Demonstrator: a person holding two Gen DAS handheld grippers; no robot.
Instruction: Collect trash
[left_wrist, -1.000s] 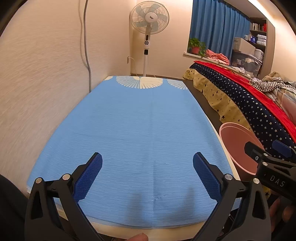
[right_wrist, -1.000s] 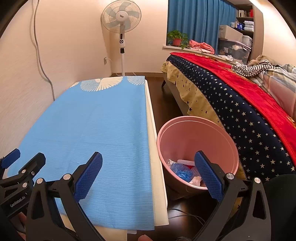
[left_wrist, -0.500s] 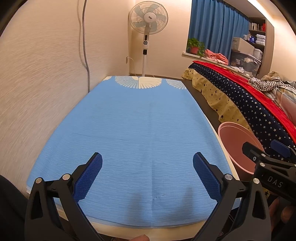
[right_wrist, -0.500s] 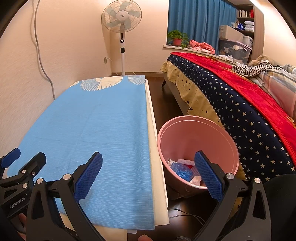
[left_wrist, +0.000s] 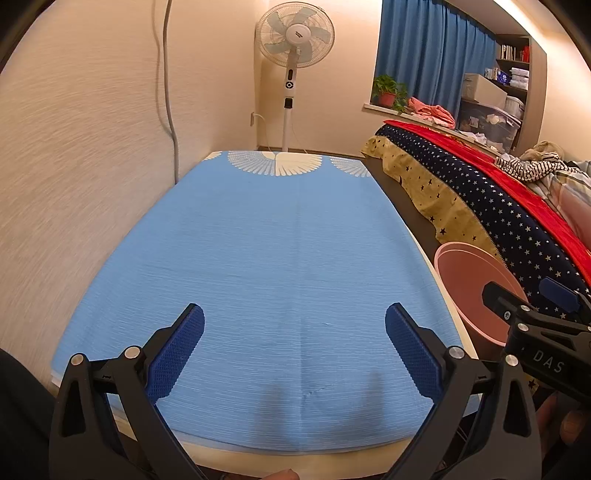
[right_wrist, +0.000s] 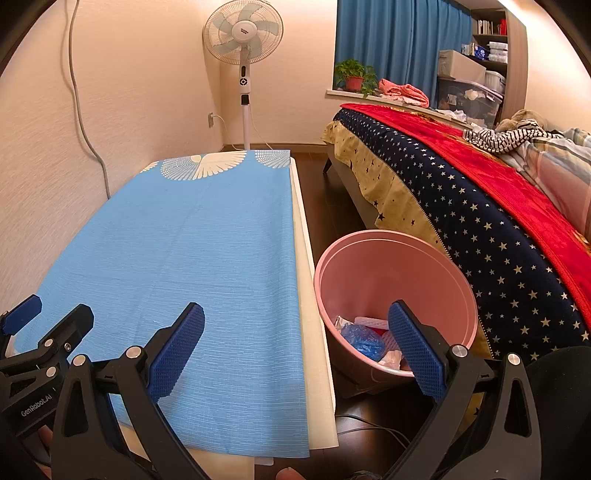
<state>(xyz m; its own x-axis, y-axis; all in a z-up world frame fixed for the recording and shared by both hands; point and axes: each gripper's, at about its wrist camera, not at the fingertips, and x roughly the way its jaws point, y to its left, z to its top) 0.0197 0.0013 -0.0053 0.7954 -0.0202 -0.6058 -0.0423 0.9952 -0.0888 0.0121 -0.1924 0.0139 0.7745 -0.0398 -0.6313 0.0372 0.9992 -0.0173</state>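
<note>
my left hand-held gripper (left_wrist: 293, 345) is spread wide with nothing between its blue pads (left_wrist: 177, 356), held over the near edge of the worktop (left_wrist: 258, 458). my right hand-held gripper (right_wrist: 295, 347) is spread just as wide and empty, straddling the worktop's right edge: its left finger is over the cloth (right_wrist: 192, 258), its right finger in front of the bin (right_wrist: 391, 251). in the left view the right hand-held gripper shows at the right side, beside the bin's rim; in the right view the left one shows at the lower left, over the near left corner.

the blue cloth covers the worktop from near edge to far edge, with white fan shapes (left_wrist: 275, 164) printed along the far edge. a cream strip of the worktop is bare along the right edge.

the pink bin stands on the floor (right_wrist: 317, 177) just beside the worktop's right edge, between it and the bed (right_wrist: 480, 229). the trash (right_wrist: 364, 341) lies in the bottom of it: a crumpled blue piece, some white pieces and a bit of red.

beyond the far edge a fan (left_wrist: 295, 35) stands on its pole near the wall. farther right are a plant (right_wrist: 352, 75) on a sill and blue curtains (right_wrist: 388, 40).
</note>
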